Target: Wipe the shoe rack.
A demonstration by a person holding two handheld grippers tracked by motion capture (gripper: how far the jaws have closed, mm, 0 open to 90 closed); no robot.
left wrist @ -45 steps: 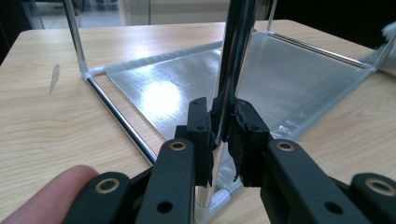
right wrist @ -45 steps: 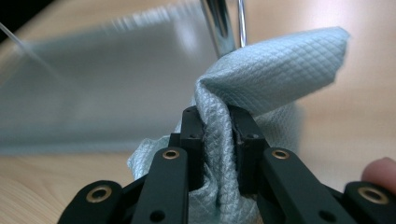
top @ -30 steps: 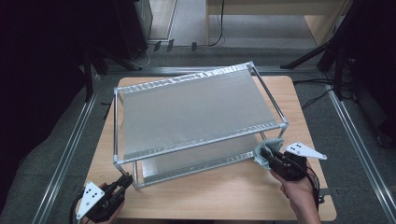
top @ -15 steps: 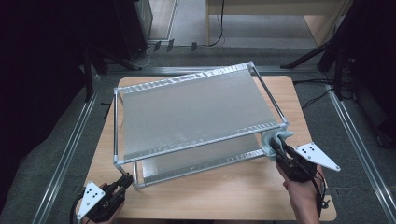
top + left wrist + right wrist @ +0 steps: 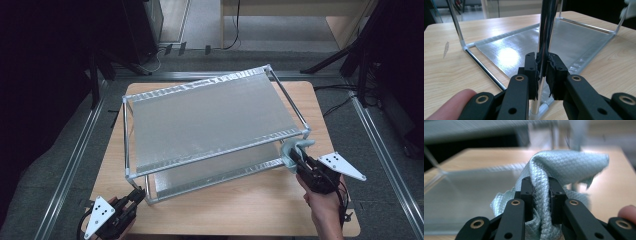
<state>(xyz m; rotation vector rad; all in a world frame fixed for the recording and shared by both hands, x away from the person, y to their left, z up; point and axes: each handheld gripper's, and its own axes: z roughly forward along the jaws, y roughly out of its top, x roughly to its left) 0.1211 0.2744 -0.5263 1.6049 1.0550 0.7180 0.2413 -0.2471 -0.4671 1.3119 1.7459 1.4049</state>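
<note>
This looks like a lab or test room set up for recording, not a home. A plain light wooden bench stands alone on grey carpeted floor, and aluminium rails run along the floor on its left and right like the base of a frame. On the far side, black cables trail over the floor past dark equipment legs and a dark cabinet. At the far right stands light wooden furniture, with black tripod-like struts beside it. The surroundings are dark; the bench is lit.
</note>
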